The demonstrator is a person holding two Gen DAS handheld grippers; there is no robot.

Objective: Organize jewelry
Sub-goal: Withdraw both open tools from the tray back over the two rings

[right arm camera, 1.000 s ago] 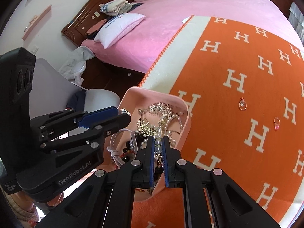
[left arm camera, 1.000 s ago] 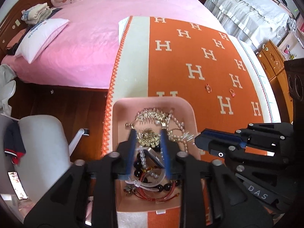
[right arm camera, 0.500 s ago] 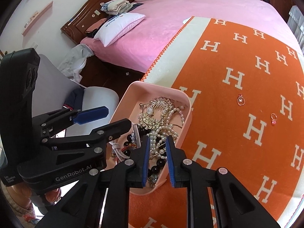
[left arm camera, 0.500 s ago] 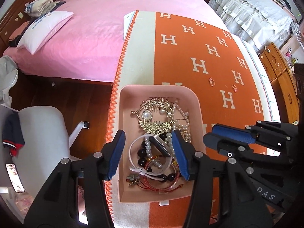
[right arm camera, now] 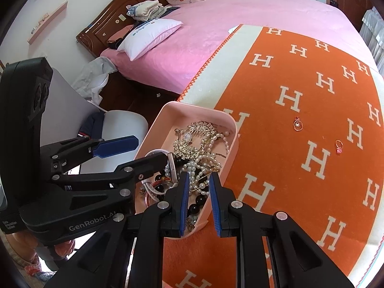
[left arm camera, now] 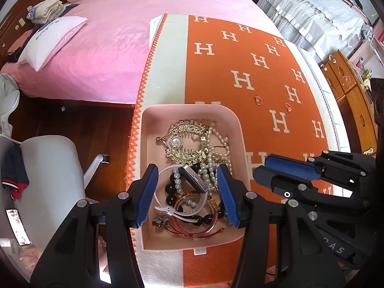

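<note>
Both grippers have lifted out of the shallow pink plastic tray (left arm camera: 153, 242): left gripper (left arm camera: 189, 193) wide apart, right gripper (right arm camera: 198, 200) slightly apart, both empty. Tangled pearl-and-gold jewelry (left arm camera: 192, 144) sits inside, directly under the left.

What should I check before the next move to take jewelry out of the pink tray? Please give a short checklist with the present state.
1. Left gripper fingers open, nothing between them: ok.
2. Right gripper fingers slightly apart, gripping nothing: ok.
3. Pink tray flat on the orange blanket: ok, though it sits near the blanket's edge.
4. Pieces separate enough to lift one alone: not ok; the pearl necklace, watch and gold hair comb overlap.
5. Free space on the blanket for laying pieces: ok; only a pendant and a ring lie there.
</note>
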